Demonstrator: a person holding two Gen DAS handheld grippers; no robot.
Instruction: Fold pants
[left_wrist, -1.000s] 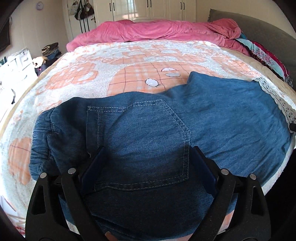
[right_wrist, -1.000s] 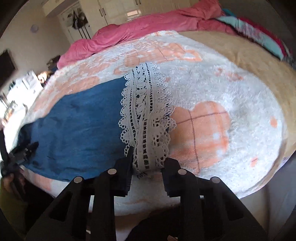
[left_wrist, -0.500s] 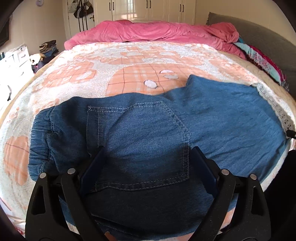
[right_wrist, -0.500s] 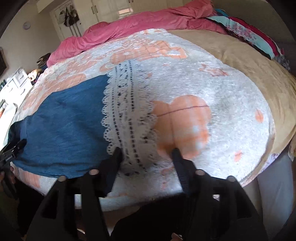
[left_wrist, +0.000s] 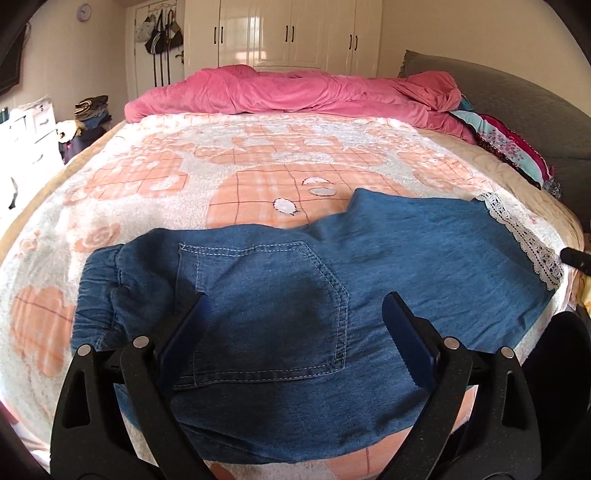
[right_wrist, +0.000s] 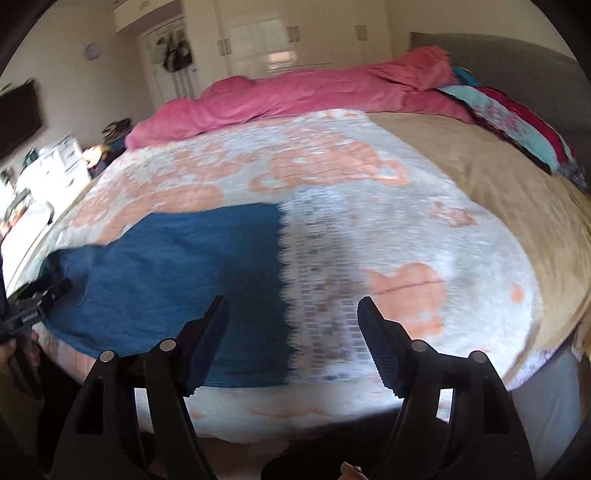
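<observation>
Since 1 second earlier, right gripper has let go of the lace hem; its jaws are opening, both fingers above the cloth, pinching nothing. Left gripper hovers with its 2 fingers spread wide, either side of the back pocket, gripping nothing. Denim pants lie flat on the peach-patterned blanket, waistband at 9 o'clock, lace at 3 o'clock. Pink duvet sits at 12 o'clock.
</observation>
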